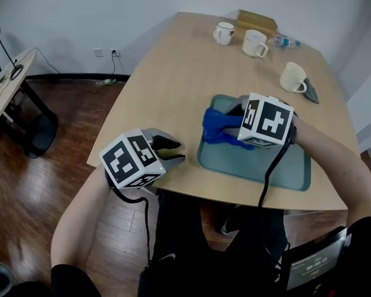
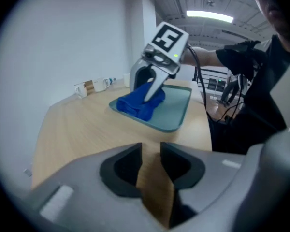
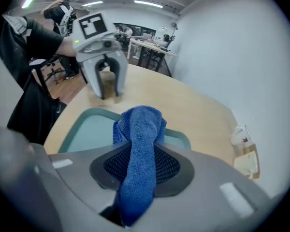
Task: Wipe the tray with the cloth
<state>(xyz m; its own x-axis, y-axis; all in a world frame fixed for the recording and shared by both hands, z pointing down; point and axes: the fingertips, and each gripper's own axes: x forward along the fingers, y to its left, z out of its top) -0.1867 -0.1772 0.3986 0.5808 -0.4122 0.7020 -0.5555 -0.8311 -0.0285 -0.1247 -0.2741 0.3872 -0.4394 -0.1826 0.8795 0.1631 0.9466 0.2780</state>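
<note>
You're pinching the blue cloth (image 3: 144, 124) between your right gripper's (image 3: 141, 170) jaws, its bunched end lying just ahead of them on the green tray (image 1: 284, 169), your left gripper (image 2: 151, 168) hovering, jaws slightly spread, only bare table (image 2: 87, 124) showing between them

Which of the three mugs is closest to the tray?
The cream mug, standing alone just beyond the tray's far right corner. The two white mugs sit together at the table's far end.
</note>
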